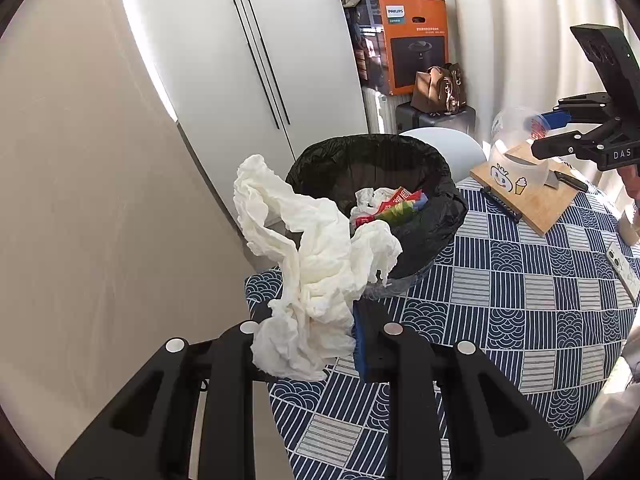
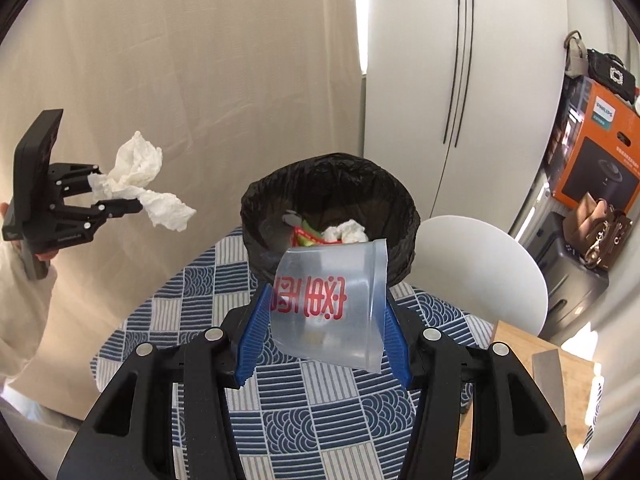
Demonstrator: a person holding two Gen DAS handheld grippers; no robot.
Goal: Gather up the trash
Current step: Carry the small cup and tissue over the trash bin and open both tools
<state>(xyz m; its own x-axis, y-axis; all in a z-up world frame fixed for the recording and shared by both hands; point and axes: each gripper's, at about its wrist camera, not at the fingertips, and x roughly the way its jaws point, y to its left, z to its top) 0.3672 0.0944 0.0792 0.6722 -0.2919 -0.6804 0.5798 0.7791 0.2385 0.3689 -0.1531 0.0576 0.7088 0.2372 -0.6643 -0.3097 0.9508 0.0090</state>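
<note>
My left gripper (image 1: 316, 340) is shut on a crumpled white tissue (image 1: 312, 268) and holds it in the air just left of and in front of the bin (image 1: 440, 216). The bin has a black bag liner and stands on the table; it holds wrappers and a tissue. The right wrist view shows the left gripper (image 2: 120, 196) with the tissue (image 2: 140, 184) to the left of the bin (image 2: 260, 208). My right gripper (image 2: 324, 336) is shut on a clear plastic cup (image 2: 332, 304) with red print, tilted on its side in front of the bin.
The table has a blue patterned cloth (image 1: 500, 320). A wooden cutting board (image 1: 532, 200) with a knife (image 1: 560, 178) lies at the right. A white chair (image 2: 480, 272) stands behind the table. A white wardrobe, an orange box (image 1: 416, 44) and bags are further back.
</note>
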